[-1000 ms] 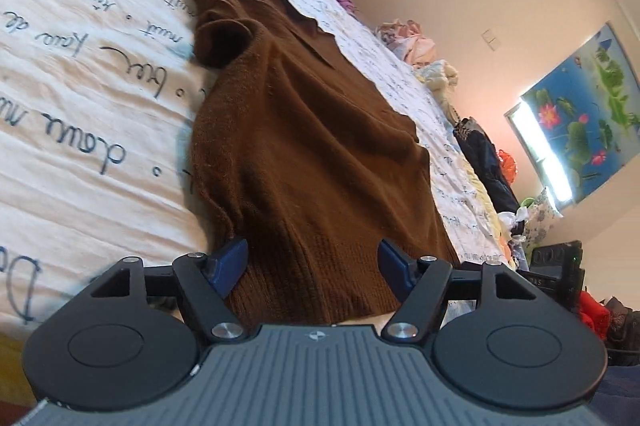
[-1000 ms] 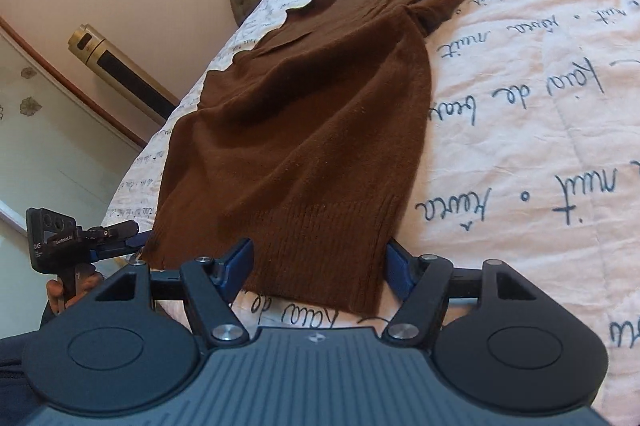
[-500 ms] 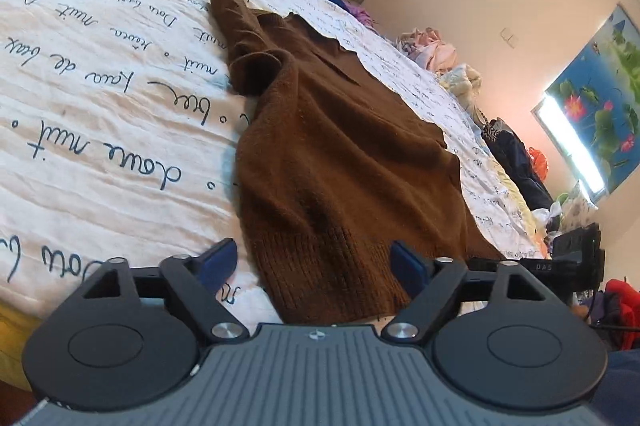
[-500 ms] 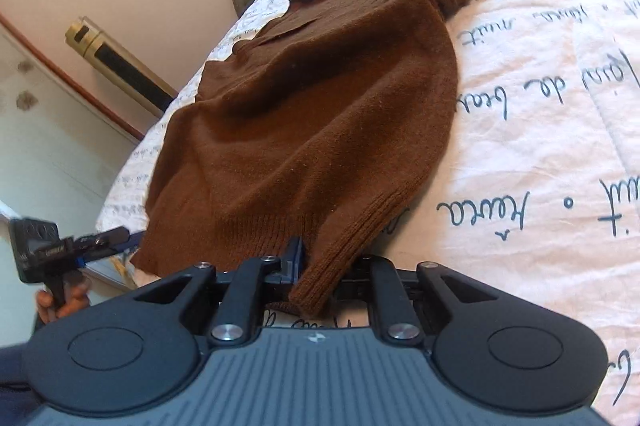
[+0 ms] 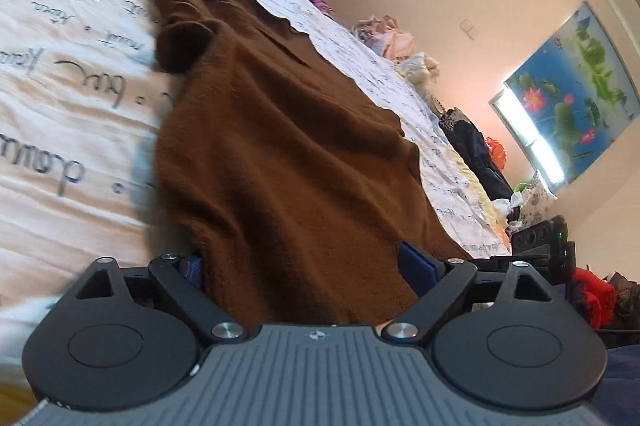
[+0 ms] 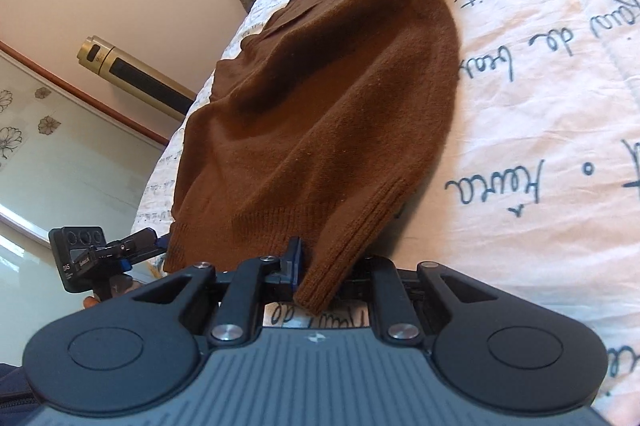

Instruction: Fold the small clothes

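**A:** What is the right gripper (image 6: 316, 278) doing?

**B:** It is pinching the ribbed hem of the brown sweater (image 6: 320, 130) at its near right corner. The jaws are drawn close together on the knit, and the corner is hanging just through them above the bedspread (image 6: 560, 106).

**A:** And the left gripper (image 5: 308, 266)?

**B:** Its blue fingers (image 5: 418, 260) are standing wide apart, one on either side of the hem at the sweater's (image 5: 288, 154) other near corner. The cloth is lying between them, but I would guess it is not being gripped; the fabric is hiding the left pad, so I cannot be sure whether that one is touching.

**A:** Where is the garment itself lying?

**B:** It is stretching away from both grippers across the white bedspread (image 5: 60, 106) with the handwritten lettering, hem nearest, collar and a bunched sleeve at the far end, towards the headboard.

**A:** So which step is in hand?

**B:** In my judgement, they are taking hold of the bottom hem for the first fold. One corner is being held, the other is waiting.

**A:** What is the next move calling for?

**B:** The left jaws closing on the hem, then both corners rising together and travelling towards the collar, kept level so the knit is not twisting.
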